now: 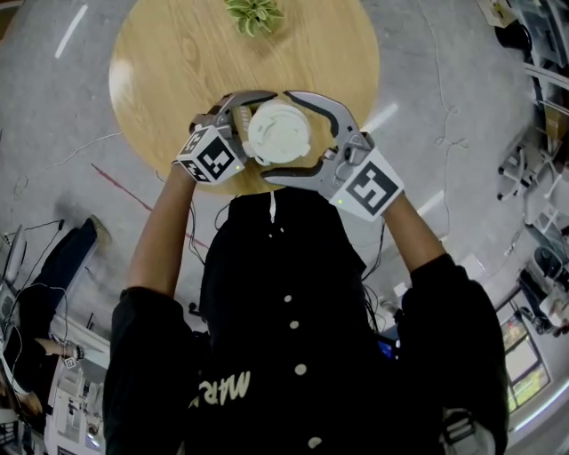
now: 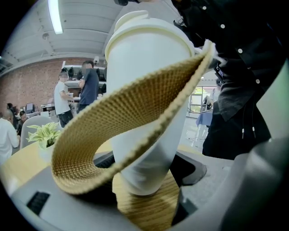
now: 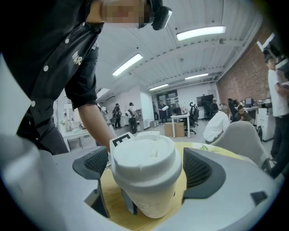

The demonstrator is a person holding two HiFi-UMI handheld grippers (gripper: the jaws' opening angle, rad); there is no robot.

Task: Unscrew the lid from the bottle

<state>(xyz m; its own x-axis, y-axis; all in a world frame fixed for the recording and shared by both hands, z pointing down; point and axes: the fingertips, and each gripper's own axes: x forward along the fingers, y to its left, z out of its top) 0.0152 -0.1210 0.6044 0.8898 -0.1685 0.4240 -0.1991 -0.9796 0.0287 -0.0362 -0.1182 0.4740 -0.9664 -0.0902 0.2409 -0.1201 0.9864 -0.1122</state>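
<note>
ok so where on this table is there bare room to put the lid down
Bare wood on the table left and right of the plant, and between plant and lid. Crowded at the near edge: left gripper and right gripper ring the bottle there.

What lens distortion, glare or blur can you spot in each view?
Head view: floor shows glare streaks, edges bend. Left gripper view: the near strap looms huge across the cup, a lamp flares. Right gripper view: lid sharp, lamps bright, ceiling bows.

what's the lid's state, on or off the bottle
On: the lid sits seated on top of the bottle, its rim overlapping the body in the right gripper view.
</note>
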